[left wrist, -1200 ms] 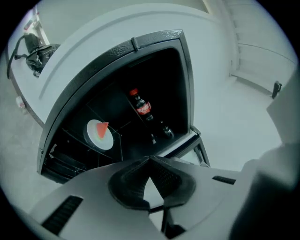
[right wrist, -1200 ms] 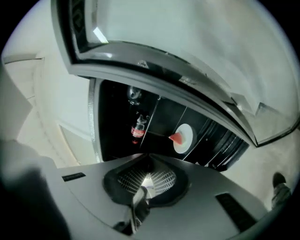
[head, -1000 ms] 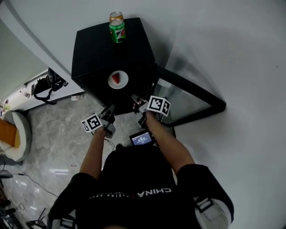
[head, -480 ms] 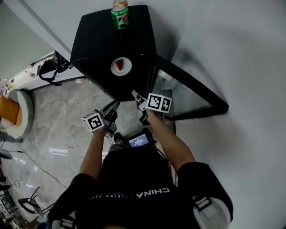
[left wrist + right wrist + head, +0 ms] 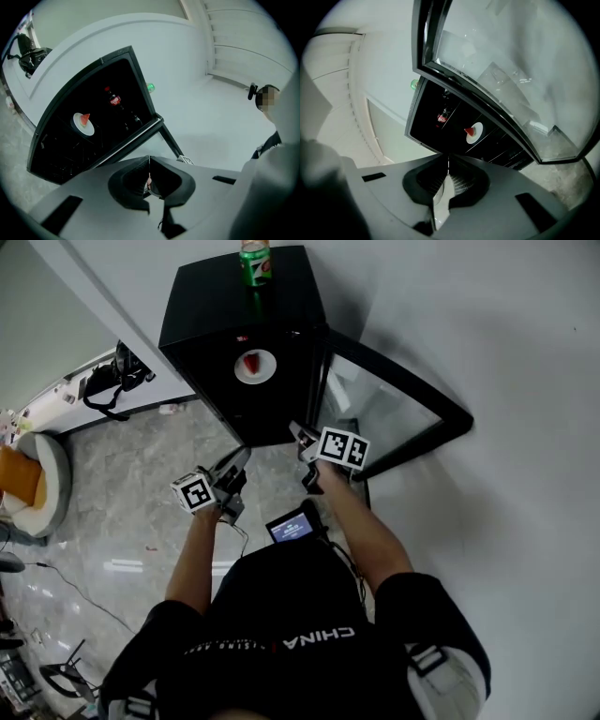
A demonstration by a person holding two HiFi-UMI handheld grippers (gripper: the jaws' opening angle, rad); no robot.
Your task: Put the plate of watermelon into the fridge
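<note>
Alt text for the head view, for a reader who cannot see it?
A plate of watermelon sits inside a black fridge whose glass door stands open to the right. The person faces it, left gripper and right gripper both shut and empty. A green can stands on top.

Black T-shirt (image 5: 272, 610), white CHINA lettering (image 5: 314, 638)

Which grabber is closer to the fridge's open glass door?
Right. The right gripper is close beside the glass door, by its hinge side. The left gripper is farther off, on the other side, in front of the fridge.
</note>
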